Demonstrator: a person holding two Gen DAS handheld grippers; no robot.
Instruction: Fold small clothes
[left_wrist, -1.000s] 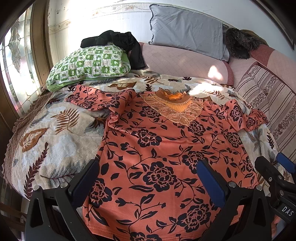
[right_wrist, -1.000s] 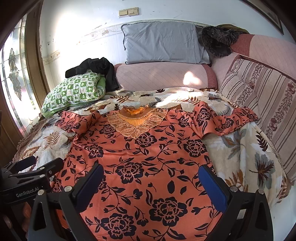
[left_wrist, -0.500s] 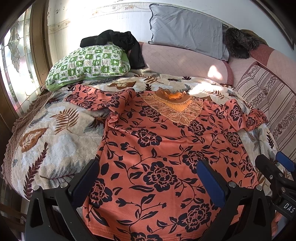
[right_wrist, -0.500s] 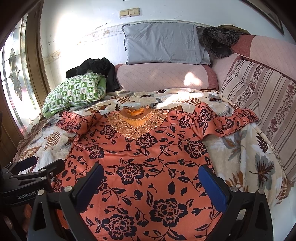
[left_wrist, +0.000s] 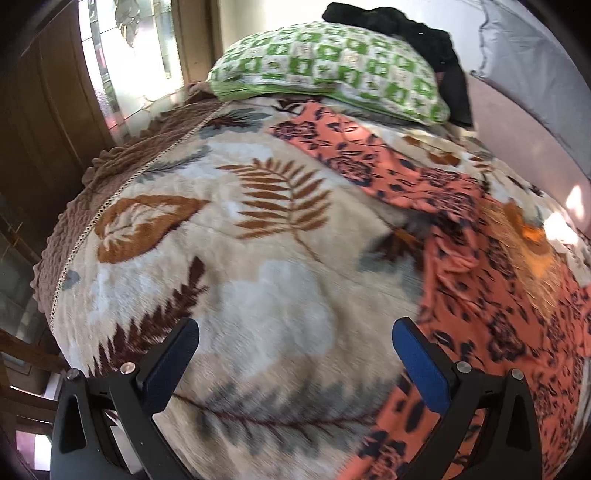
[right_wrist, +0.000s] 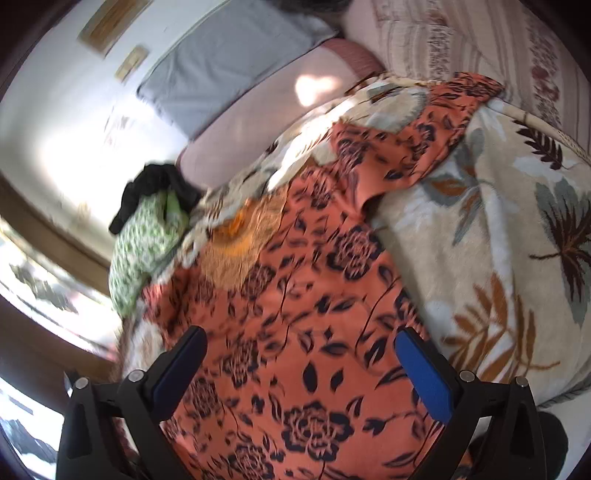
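Note:
An orange top with black flowers (left_wrist: 491, 295) lies spread on the leaf-patterned blanket (left_wrist: 236, 258), its lace collar (left_wrist: 524, 243) toward the pillows. In the left wrist view the top fills the right side, and its left sleeve (left_wrist: 332, 147) reaches toward the green pillow. My left gripper (left_wrist: 295, 336) is open over bare blanket, left of the top's side edge. In the right wrist view the top (right_wrist: 295, 332) runs under my open right gripper (right_wrist: 301, 347), which hovers above its body. The right sleeve (right_wrist: 417, 136) stretches toward the striped cushion. Neither gripper holds anything.
A green checked pillow (left_wrist: 332, 70) with dark clothing (left_wrist: 424, 37) on it lies at the bed's head, beside a grey pillow (right_wrist: 229, 62) and a pink bolster (right_wrist: 273, 110). A striped cushion (right_wrist: 480, 44) lines the right side. The bed's left edge (left_wrist: 74, 236) borders a window.
Both grippers swung apart: the left one moved left off the top's hem to over bare blanket, and the right one tilted and shifted toward the top's right side. Both stayed open.

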